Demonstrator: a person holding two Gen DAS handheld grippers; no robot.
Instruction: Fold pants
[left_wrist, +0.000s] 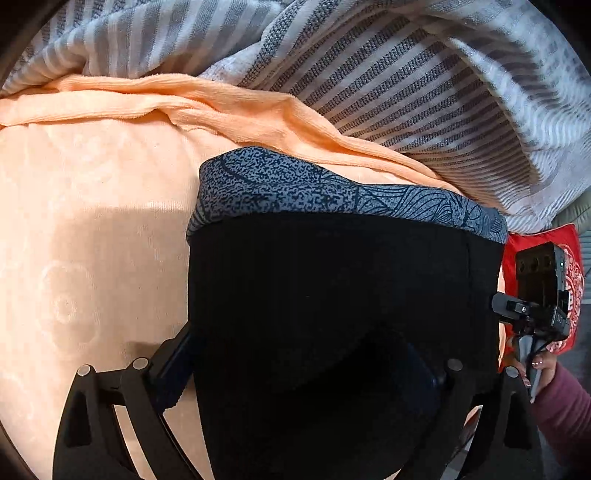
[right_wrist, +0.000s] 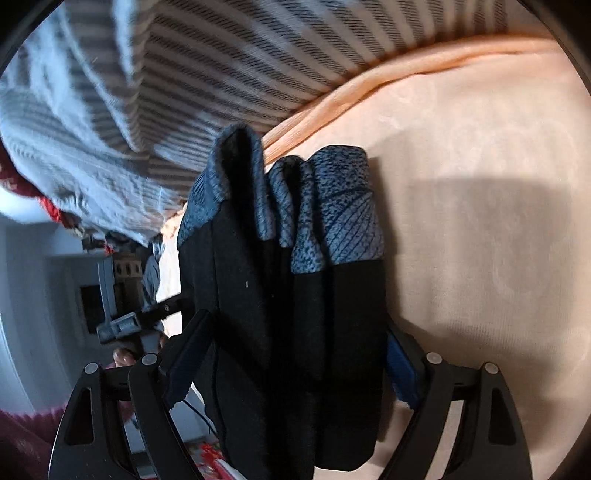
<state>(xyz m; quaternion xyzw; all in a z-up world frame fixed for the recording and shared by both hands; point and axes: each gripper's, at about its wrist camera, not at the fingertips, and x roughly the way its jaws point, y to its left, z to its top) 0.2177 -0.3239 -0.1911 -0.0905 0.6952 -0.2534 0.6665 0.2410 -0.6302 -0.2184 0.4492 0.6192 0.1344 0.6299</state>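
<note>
The pants (left_wrist: 332, 288) are black with a blue-grey patterned band along their far edge. They hang over the peach bed sheet (left_wrist: 92, 221). My left gripper (left_wrist: 310, 373) is shut on the pants, and the cloth covers the gap between its fingers. In the right wrist view the pants (right_wrist: 295, 295) are bunched in several folds. My right gripper (right_wrist: 291, 373) is shut on this bundle. The right gripper also shows at the right edge of the left wrist view (left_wrist: 535, 295), held by a hand.
A grey and white striped blanket (left_wrist: 406, 74) lies heaped along the far side of the bed. A rumpled peach fold (left_wrist: 221, 107) runs beside it. A red patterned cushion (left_wrist: 543, 243) sits at the right. Room furniture (right_wrist: 96, 295) shows off the bed's edge.
</note>
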